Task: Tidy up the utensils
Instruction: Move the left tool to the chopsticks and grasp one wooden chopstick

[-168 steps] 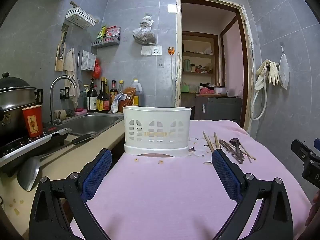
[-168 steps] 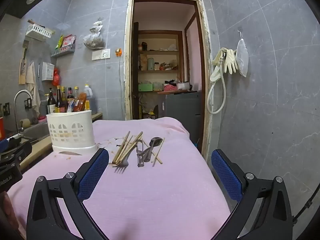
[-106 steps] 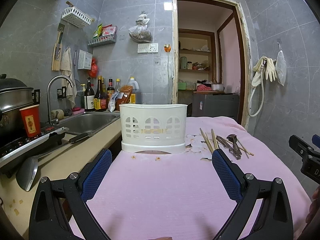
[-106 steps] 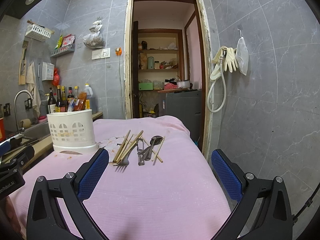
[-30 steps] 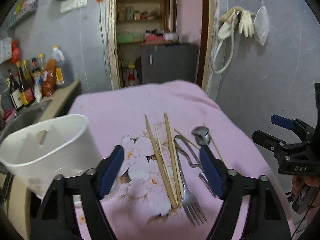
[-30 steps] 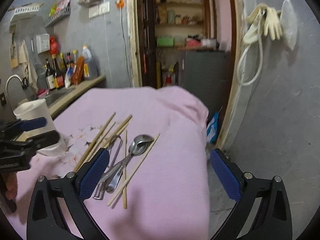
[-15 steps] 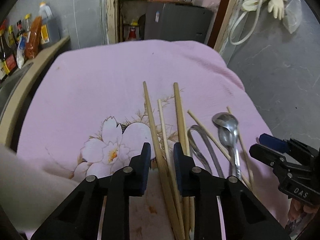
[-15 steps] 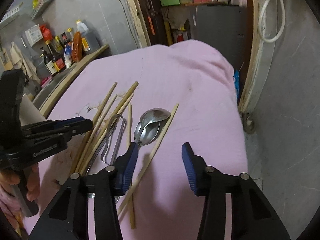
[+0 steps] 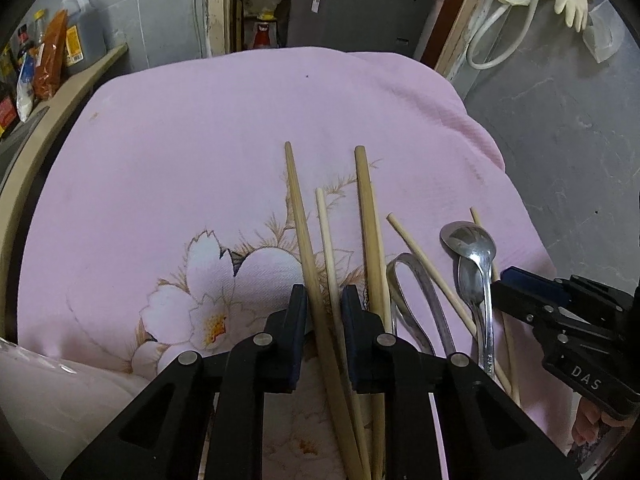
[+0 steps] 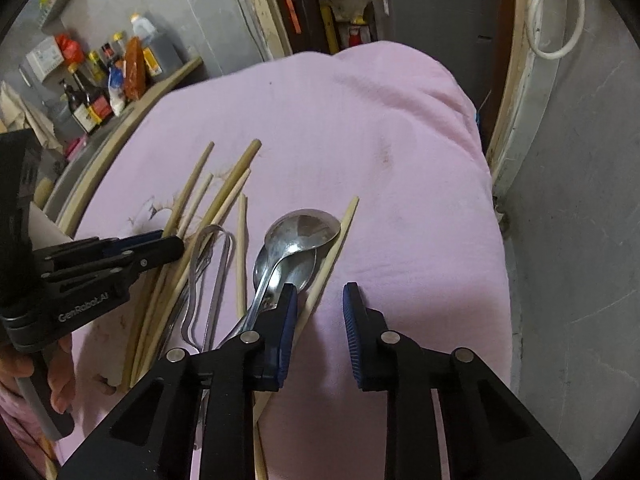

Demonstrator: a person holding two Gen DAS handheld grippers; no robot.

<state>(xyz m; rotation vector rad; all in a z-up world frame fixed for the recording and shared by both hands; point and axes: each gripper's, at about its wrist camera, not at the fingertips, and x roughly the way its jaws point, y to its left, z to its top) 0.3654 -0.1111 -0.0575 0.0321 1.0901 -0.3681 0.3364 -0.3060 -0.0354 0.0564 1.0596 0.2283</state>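
Left gripper [image 9: 324, 300]: just closed down narrow, pads against two chopsticks [image 9: 304, 232] lying side by side in the gap, far ends stretching ahead over the pink cloth [image 9: 180, 140]. Just right of it, a thicker chopstick [image 9: 366, 216], a looped metal utensil [image 9: 416, 280] and stacked spoons [image 9: 468, 240]. Low to its left, the white utensil basket [image 9: 48, 400] (only a blurred rim).

Right gripper [image 10: 320, 300]: also just narrowed, not gripping, mostly bare cloth between the jaws, a lone chopstick [image 10: 340, 236] just inside the left pad. Spoon handles hidden behind that finger.
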